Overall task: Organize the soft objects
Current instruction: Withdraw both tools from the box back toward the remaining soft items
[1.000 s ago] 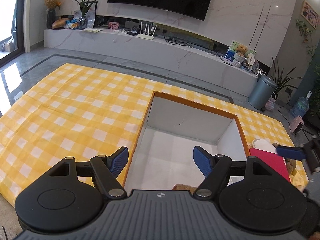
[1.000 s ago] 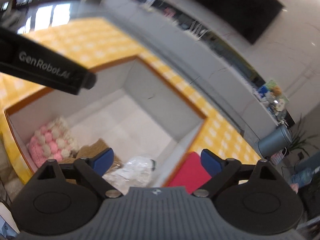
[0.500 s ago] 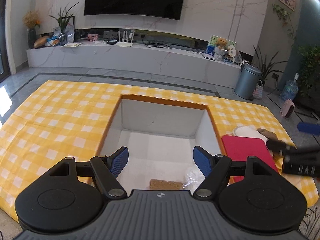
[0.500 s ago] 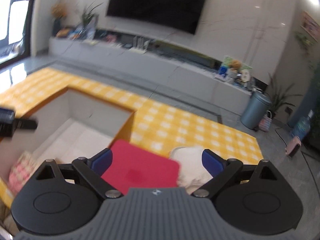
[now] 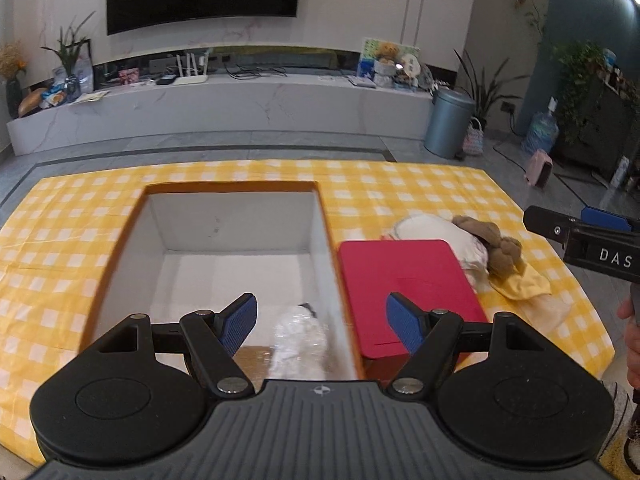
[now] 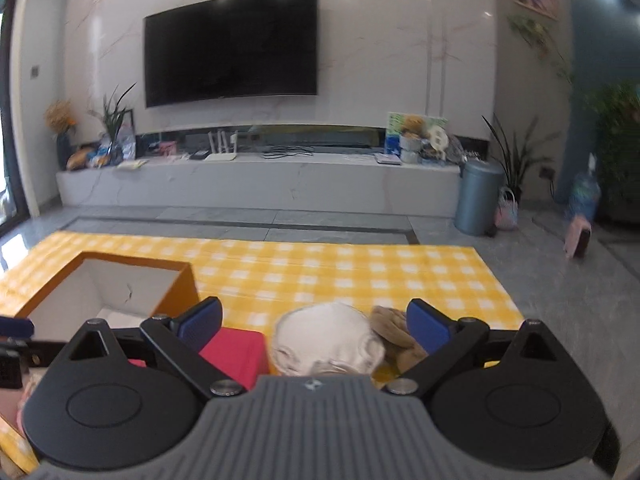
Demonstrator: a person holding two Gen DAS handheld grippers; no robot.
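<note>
An orange-rimmed storage box (image 5: 320, 216) with white walls sits sunk in the yellow checked cloth (image 5: 72, 240). A clear plastic-wrapped bundle (image 5: 298, 340) lies inside it near me. My left gripper (image 5: 322, 316) hovers open over the box's right wall, with nothing between its fingers. A red cushion (image 5: 404, 280) lies to the right of the box. Past it are a white plush item (image 5: 432, 230), a brown plush toy (image 5: 492, 244) and a yellow cloth (image 5: 520, 284). My right gripper (image 6: 314, 326) stands open above the white plush item (image 6: 328, 338) and the brown toy (image 6: 394, 330).
A marble TV bench (image 5: 224, 108) with clutter runs along the far wall under a television (image 6: 230, 46). A grey bin (image 5: 448, 122) and potted plants stand at the right. A hand (image 5: 632, 320) holds the right gripper's body at the frame edge.
Both views have swung right and rolled level. The left gripper moved from over the box's middle to its right wall. The right gripper left the box and now faces the plush pile.
</note>
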